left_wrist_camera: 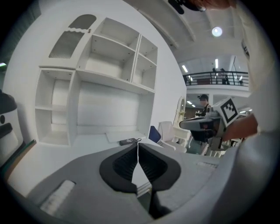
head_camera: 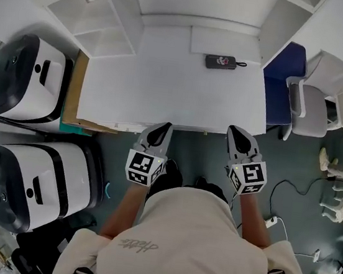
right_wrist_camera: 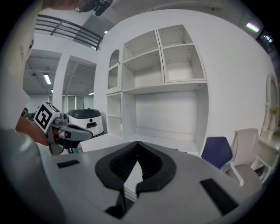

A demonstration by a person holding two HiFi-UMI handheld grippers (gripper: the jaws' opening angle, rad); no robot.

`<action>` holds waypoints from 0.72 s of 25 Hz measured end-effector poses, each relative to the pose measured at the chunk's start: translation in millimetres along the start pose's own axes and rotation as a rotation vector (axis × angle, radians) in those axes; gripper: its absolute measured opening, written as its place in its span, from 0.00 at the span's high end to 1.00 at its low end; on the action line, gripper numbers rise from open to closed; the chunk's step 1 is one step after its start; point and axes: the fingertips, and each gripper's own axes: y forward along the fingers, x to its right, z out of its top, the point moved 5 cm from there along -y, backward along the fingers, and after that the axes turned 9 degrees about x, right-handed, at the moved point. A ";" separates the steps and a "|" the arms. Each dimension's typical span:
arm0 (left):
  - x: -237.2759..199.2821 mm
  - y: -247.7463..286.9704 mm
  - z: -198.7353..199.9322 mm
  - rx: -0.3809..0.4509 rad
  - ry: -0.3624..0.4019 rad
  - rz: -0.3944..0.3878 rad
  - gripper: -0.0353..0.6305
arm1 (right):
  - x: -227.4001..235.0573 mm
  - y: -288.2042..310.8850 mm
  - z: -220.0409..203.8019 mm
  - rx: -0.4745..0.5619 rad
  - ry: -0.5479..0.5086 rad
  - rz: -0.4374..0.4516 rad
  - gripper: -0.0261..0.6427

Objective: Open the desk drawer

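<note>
Drawer is sitting under the white counter's near edge. Left gripper and right gripper are hovering beside it, both closed and holding nothing.

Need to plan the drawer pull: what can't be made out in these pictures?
1. Drawer front and handle: the head view looks down, so the desk top hides them; in each gripper view the shut left tongs and right tongs block the lower picture.
2. Black device on the desk: markings too small, head view.
</note>
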 end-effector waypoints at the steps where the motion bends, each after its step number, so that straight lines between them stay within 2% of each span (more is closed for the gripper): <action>1: -1.5 2.8 2.0 0.005 -0.009 -0.025 0.92 | -0.8 -0.1 0.2 -0.005 0.000 -0.022 0.96; 9: -17.6 25.5 3.1 0.007 -0.064 -0.140 0.92 | -8.9 1.7 -2.0 -0.018 0.004 -0.113 0.96; 18: -14.0 20.0 11.7 0.017 -0.081 -0.076 0.92 | -3.5 -4.1 2.6 0.003 -0.030 -0.051 0.96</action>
